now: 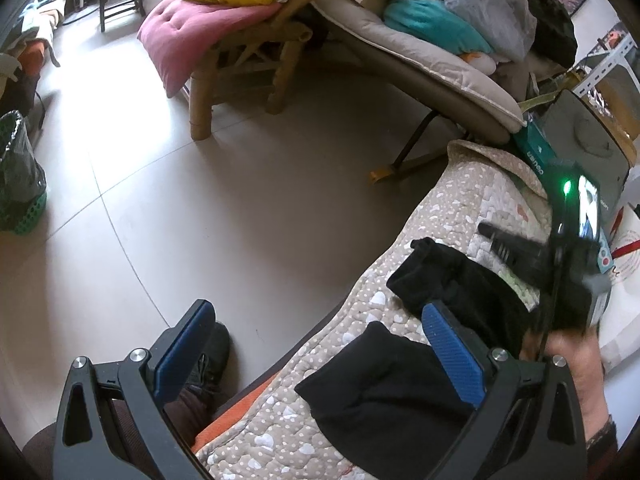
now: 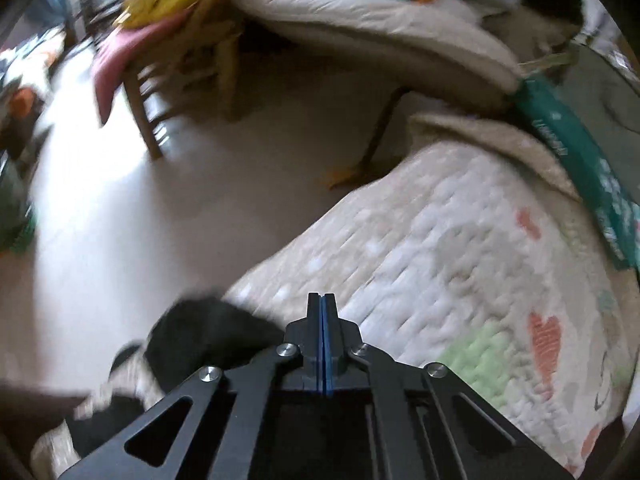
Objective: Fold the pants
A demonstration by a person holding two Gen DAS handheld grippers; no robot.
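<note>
The black pants [image 1: 400, 376] lie bunched on a quilted bed cover [image 1: 320, 360], two dark lumps near its left edge. My left gripper [image 1: 316, 316] is open and empty, its right blue pad [image 1: 452, 348] over the pants, its left pad [image 1: 188, 344] out over the floor. The right gripper [image 1: 500, 248] shows blurred in the left wrist view, above the far lump of pants. In the right wrist view the right gripper [image 2: 322, 300] is shut with nothing between its pads, above the quilt [image 2: 460, 248]. The pants [image 2: 208, 332] show blurred at its lower left.
A wooden chair [image 1: 240, 64] with a pink cushion [image 1: 192, 36] and a padded lounger [image 1: 420, 64] piled with bags stand across the tiled floor [image 1: 200, 184]. A green mesh bin [image 1: 20, 184] is at the left. A teal box [image 1: 536, 152] lies by the bed's far end.
</note>
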